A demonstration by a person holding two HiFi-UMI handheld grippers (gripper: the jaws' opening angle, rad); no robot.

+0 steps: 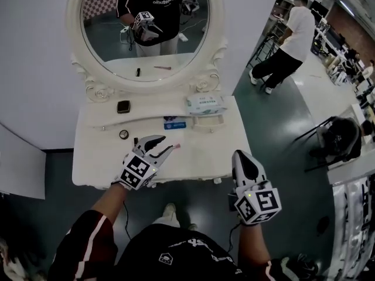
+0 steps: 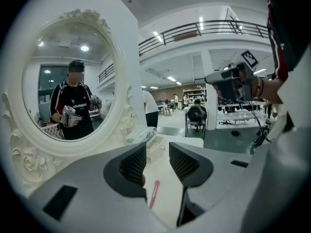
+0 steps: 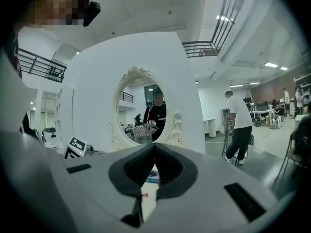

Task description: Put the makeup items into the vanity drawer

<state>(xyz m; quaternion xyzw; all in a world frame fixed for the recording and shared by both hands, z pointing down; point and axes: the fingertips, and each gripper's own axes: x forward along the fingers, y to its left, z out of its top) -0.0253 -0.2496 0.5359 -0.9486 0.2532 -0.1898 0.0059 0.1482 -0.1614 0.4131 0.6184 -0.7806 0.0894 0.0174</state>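
White vanity worktop (image 1: 99, 163) below an oval mirror (image 1: 152, 82). Left gripper (image 1: 166, 144) low over the worktop, jaws spread wide, gripping nothing. Pink stick (image 2: 154, 194) lies flat on the worktop under the gap, clear of both pads; its near end is cut off by the gripper body. Red spot beside the left jaw, cannot tell what. Right gripper (image 1: 242, 155) off the front edge, above the floor, jaws closed together, empty.

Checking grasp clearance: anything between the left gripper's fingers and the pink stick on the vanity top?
Nothing visible. The left gripper is open, and the pink stick lies on the bare white vanity top just below the gap between its fingers, with no other item between them.
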